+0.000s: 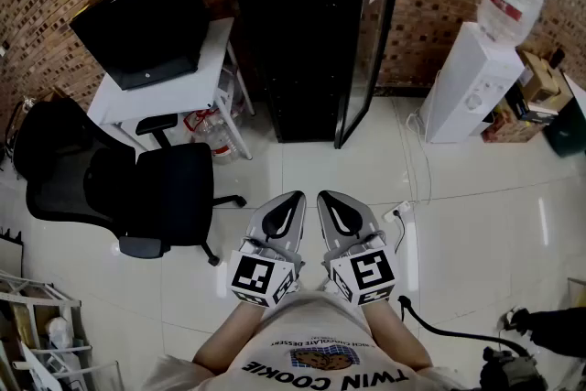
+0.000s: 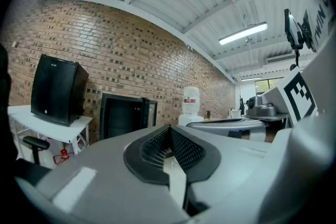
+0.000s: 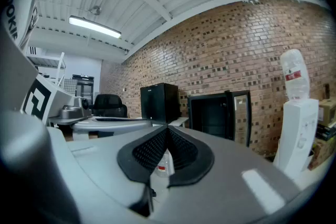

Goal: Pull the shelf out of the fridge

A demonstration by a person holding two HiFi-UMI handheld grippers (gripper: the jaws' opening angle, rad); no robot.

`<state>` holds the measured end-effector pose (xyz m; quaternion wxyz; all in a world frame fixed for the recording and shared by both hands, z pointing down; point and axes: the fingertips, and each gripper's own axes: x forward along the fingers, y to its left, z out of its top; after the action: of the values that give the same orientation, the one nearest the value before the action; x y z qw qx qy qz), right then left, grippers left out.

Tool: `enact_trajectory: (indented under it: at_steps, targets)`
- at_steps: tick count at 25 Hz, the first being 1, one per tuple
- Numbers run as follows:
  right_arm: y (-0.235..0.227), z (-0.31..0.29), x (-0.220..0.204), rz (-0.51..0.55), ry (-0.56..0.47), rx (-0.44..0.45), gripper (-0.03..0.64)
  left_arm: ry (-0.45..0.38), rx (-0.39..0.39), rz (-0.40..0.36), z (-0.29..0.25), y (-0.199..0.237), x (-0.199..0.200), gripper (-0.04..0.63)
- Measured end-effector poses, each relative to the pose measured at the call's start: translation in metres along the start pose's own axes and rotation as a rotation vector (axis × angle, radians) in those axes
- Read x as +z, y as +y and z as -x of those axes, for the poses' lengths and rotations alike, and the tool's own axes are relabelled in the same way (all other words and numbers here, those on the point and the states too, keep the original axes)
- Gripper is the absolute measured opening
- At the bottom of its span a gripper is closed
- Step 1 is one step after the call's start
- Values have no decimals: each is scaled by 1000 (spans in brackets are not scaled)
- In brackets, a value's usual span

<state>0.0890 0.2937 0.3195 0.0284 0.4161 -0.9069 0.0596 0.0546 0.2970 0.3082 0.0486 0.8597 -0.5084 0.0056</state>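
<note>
A low black fridge (image 1: 302, 50) stands against the brick wall, its glass door (image 1: 364, 55) swung open to the right. Its inside is dark and no shelf can be made out. The fridge (image 2: 122, 115) also shows in the left gripper view, and the fridge (image 3: 215, 113) in the right gripper view. My left gripper (image 1: 295, 197) and right gripper (image 1: 325, 196) are held side by side close to my body, well short of the fridge, pointing at it. Both are shut with nothing between the jaws.
A white table (image 1: 160, 82) with a black box (image 1: 146, 23) on it stands left of the fridge. A black office chair (image 1: 137, 188) is at left. A water dispenser (image 1: 476, 69) and cardboard boxes (image 1: 536, 96) stand at right. A cable (image 1: 407, 197) lies on the tiled floor.
</note>
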Motion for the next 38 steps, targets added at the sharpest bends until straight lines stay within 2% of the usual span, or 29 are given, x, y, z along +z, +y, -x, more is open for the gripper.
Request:
enact_trajectory:
  at_steps: [13, 22, 29, 38]
  targets:
    - [-50, 31, 3, -19, -18, -13, 5, 14, -32, -17, -37, -49, -5, 0]
    - [-72, 29, -4, -23, -3, -24, 5, 29, -49, -13, -60, -56, -14, 0]
    - [-83, 0, -12, -12, 17, -28, 5, 31, -47, 10, -81, -31, -22, 0]
    - [-100, -74, -9, 12, 50, -32, 5, 28, -48, 50, -126, 36, -25, 0]
